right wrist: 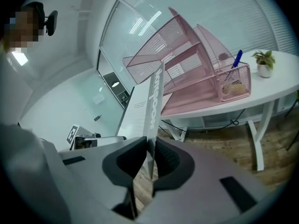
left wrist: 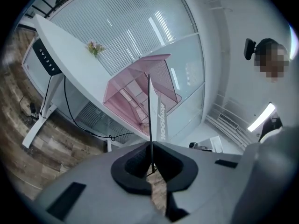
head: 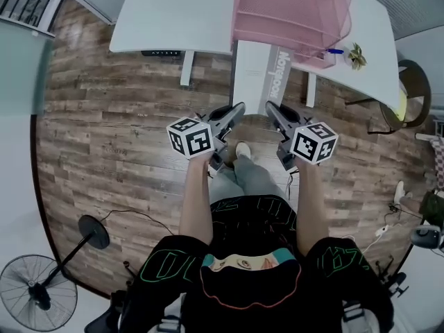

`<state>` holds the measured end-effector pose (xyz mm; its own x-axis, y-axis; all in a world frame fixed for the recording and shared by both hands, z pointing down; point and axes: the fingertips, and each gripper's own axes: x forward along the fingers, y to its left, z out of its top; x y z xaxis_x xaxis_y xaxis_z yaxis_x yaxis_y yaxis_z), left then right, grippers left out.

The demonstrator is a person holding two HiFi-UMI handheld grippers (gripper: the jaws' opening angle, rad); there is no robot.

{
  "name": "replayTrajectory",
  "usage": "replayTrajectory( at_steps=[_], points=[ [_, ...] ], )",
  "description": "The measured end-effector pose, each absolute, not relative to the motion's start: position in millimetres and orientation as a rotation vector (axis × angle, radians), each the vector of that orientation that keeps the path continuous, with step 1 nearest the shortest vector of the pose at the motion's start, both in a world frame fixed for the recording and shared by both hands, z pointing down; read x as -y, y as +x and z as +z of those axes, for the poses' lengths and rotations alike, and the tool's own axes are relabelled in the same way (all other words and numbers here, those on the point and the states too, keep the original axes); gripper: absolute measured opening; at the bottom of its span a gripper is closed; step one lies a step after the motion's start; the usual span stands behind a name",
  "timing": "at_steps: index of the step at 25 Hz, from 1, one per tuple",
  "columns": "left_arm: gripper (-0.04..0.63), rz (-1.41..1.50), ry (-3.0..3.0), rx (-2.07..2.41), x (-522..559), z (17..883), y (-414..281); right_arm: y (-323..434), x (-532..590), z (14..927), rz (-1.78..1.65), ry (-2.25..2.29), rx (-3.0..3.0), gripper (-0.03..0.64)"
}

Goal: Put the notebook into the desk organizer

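A white notebook (head: 253,71) hangs upright and edge-on in front of the desk, held from both sides. My left gripper (head: 236,111) is shut on its thin left edge (left wrist: 150,111), which runs straight up from between the pads. My right gripper (head: 272,111) is shut on the printed spine side (right wrist: 154,101), with both pads against it (right wrist: 148,160). The pink mesh desk organizer (head: 291,12) stands on the white desk (head: 173,12) just beyond the notebook's far end. Its slanted trays (right wrist: 187,73) face me, and it also shows in the left gripper view (left wrist: 135,97).
A blue pen (right wrist: 237,59) sticks out of the organizer's mesh cup, beside a small potted plant (head: 357,55). The desk's white legs (head: 186,68) stand on wood flooring. A floor fan (head: 35,290) is at lower left and a chair (head: 409,96) at right.
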<state>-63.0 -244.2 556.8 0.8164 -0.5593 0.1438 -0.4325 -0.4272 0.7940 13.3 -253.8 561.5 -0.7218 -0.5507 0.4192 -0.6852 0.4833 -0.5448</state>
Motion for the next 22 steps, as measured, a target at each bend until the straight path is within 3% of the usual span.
replayTrajectory(
  at_steps=[22],
  points=[
    [0.009,-0.315,1.943,0.672,295,554,-51,34,301,558,1.109,1.181,2.500,0.070]
  ],
)
